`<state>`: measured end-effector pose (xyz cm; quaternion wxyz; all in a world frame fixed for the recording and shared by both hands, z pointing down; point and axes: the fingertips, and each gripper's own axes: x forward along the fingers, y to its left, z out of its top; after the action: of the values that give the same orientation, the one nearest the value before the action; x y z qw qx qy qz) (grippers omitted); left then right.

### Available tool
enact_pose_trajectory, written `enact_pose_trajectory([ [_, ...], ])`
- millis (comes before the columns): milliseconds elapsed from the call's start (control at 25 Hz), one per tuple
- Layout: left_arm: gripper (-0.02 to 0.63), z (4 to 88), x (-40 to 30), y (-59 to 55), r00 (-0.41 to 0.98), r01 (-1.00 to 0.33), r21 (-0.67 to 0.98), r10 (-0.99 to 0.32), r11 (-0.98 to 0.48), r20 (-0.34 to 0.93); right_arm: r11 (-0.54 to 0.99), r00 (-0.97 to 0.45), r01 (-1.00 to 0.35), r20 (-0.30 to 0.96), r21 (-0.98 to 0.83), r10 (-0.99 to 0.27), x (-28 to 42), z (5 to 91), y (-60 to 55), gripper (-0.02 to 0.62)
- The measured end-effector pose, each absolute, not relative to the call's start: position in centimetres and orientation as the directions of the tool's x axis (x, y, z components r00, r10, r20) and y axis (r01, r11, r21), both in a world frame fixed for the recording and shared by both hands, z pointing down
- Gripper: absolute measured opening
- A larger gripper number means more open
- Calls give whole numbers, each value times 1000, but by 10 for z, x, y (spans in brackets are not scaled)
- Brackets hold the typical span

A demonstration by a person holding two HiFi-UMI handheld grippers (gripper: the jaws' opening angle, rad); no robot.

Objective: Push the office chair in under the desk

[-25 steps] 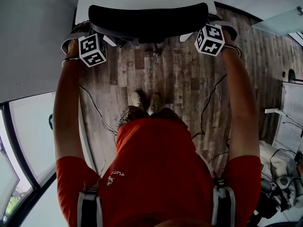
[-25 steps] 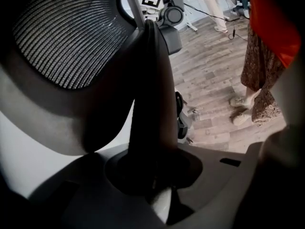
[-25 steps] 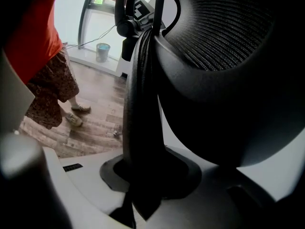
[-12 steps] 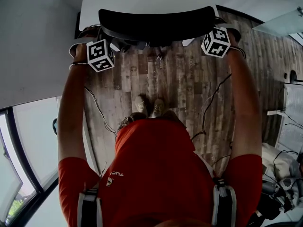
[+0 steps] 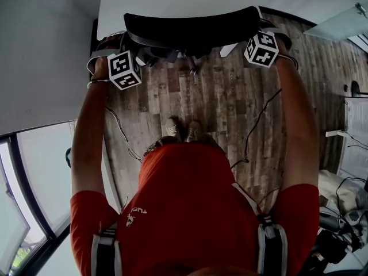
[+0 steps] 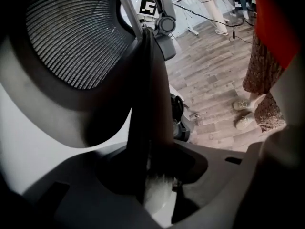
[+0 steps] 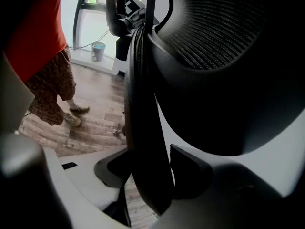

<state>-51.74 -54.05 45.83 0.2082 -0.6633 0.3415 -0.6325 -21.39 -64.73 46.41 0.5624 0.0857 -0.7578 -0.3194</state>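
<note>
Wood-plank floor [image 5: 218, 108] is listed nearest, underfoot. Left gripper [image 6: 159, 163], right gripper [image 7: 147, 168]: jaws are being opened, each pair set astride one side edge of the backrest, unclamped. Office chair [image 5: 192, 27] is found farther out, backrest against the white desk [image 5: 172, 2].

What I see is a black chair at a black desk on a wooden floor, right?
The desk is white, not black; the head view shows it. The black chair at it and the wooden floor are right.
</note>
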Motion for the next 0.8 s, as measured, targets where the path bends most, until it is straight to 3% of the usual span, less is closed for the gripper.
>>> enact_pose_trajectory([
  [520, 209, 419, -522, -508, 23, -248, -754, -781, -609, 624, 769, -385, 130, 747, 626, -543, -181, 425, -618, 233],
  [800, 209, 379, -515, -477, 119, -462, -740, -861, -489, 495, 737, -527, -149, 578, 659, -623, -172, 377, -585, 233],
])
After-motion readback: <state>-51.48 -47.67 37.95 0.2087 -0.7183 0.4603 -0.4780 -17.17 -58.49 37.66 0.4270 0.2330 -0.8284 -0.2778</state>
